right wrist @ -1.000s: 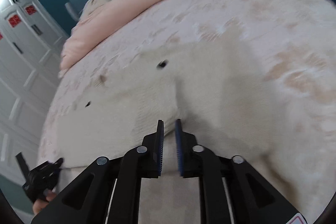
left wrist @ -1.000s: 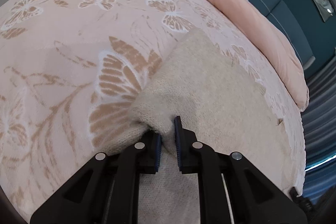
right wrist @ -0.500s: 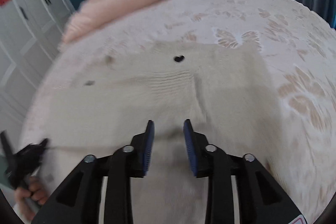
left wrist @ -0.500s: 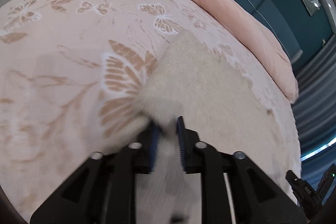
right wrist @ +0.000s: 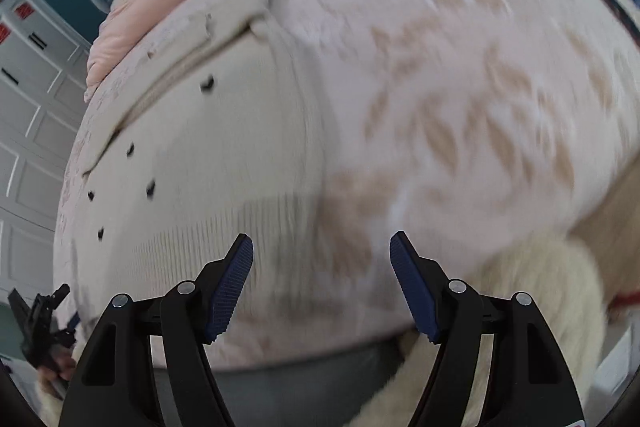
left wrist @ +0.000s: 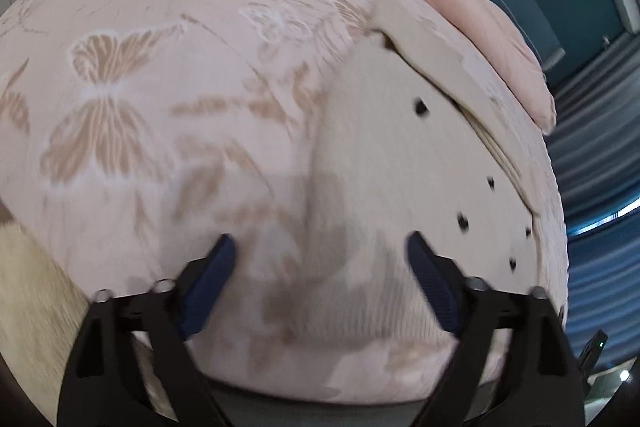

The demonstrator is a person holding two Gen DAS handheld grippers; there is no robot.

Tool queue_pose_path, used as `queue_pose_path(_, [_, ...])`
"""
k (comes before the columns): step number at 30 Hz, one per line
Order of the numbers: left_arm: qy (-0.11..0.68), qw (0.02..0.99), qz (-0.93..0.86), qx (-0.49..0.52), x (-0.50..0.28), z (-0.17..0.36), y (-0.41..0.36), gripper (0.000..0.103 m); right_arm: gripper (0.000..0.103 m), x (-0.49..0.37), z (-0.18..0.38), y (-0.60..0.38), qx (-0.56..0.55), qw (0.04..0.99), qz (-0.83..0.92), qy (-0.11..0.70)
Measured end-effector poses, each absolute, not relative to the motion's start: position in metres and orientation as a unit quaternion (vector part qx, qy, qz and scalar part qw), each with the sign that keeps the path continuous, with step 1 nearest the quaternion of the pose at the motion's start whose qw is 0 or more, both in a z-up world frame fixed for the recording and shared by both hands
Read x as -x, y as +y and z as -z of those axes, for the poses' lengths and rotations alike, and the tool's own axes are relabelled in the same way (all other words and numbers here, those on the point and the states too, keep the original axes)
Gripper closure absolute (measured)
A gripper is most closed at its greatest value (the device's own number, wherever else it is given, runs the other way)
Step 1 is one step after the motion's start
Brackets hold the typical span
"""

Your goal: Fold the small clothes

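Both my grippers are opening over the bed with nothing between the pads: the left gripper (left wrist: pixel 318 269) spread wide, the right gripper (right wrist: pixel 322 267) somewhat less. Ahead of them the beige knit garment (left wrist: pixel 408 163), dotted with small dark spots, lies flat on the pink butterfly bedspread (left wrist: pixel 168 75), an upper layer folded across it. My left view shows it to the right; my right view puts it left and alone catches white cupboard doors (right wrist: pixel 28 131).
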State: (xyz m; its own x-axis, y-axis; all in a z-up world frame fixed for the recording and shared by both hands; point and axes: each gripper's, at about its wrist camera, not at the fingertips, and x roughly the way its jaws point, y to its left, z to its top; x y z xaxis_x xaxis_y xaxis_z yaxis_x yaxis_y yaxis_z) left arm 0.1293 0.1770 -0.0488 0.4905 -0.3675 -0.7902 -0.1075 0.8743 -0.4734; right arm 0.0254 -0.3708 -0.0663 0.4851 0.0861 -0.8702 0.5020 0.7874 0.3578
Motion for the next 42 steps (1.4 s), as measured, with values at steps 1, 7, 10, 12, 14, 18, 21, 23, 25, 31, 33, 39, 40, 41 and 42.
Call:
queue_pose_path(1, [0.493,0.834,0.081,0.234,-0.125,0.051,0.171,0.006,0.033,-0.023,0.071,-0.365,-0.306,0.806,0.122,0.492])
queue_pose_path(7, [0.468,0.863,0.053,0.182,-0.123,0.053,0.143,0.005,0.022,-0.029,0.087,-0.339,-0.327,0.815,0.085,0.47])
queue_pose_path(10, [0.464,0.862,0.058,0.193,-0.123,0.049,0.142,0.005,0.022,-0.038,0.086,-0.332,-0.326,0.824,0.086,0.456])
queue_pose_path(12, [0.465,0.857,0.067,0.212,-0.121,0.047,0.142,0.01,0.022,-0.039,0.083,-0.331,-0.328,0.832,0.072,0.442])
queue_pose_path(14, [0.469,0.851,0.072,0.228,-0.118,0.049,0.142,0.017,0.026,-0.039,0.082,-0.33,-0.327,0.836,0.063,0.436])
queue_pose_path(18, [0.475,0.84,0.053,0.256,-0.118,0.052,0.153,0.059,0.052,-0.043,0.083,-0.331,-0.329,0.836,0.064,0.435])
queue_pose_path(21, [0.494,0.804,0.065,0.326,-0.119,0.06,0.171,0.092,0.091,-0.042,0.088,-0.337,-0.355,0.826,0.054,0.434])
queue_pose_path(23, [0.486,0.797,0.062,0.353,-0.114,0.054,0.181,0.093,0.094,-0.038,0.088,-0.342,-0.38,0.821,0.049,0.422])
queue_pose_path(25, [0.477,0.806,0.07,0.344,-0.109,0.042,0.181,0.094,0.096,-0.031,0.077,-0.346,-0.397,0.824,0.037,0.403])
queue_pose_path(31, [0.45,0.828,0.112,0.317,-0.089,-0.009,0.177,0.096,0.097,-0.024,0.029,-0.347,-0.37,0.84,-0.01,0.397])
queue_pose_path(33, [0.446,0.832,0.12,0.308,-0.079,-0.022,0.179,0.097,0.098,-0.02,0.012,-0.347,-0.333,0.849,-0.021,0.41])
queue_pose_path(39, [0.464,0.837,0.141,0.252,-0.032,-0.041,0.186,0.098,0.098,0.014,-0.005,-0.342,-0.24,0.843,-0.049,0.478])
queue_pose_path(40, [0.474,0.834,0.145,0.244,-0.021,-0.041,0.186,0.098,0.098,0.024,-0.004,-0.341,-0.229,0.837,-0.055,0.494])
queue_pose_path(41, [0.487,0.828,0.147,0.237,-0.01,-0.041,0.187,0.099,0.098,0.032,-0.001,-0.34,-0.225,0.831,-0.059,0.505])
queue_pose_path(42, [0.498,0.822,0.151,0.233,-0.002,-0.04,0.187,0.099,0.098,0.042,0.003,-0.337,-0.216,0.822,-0.065,0.522])
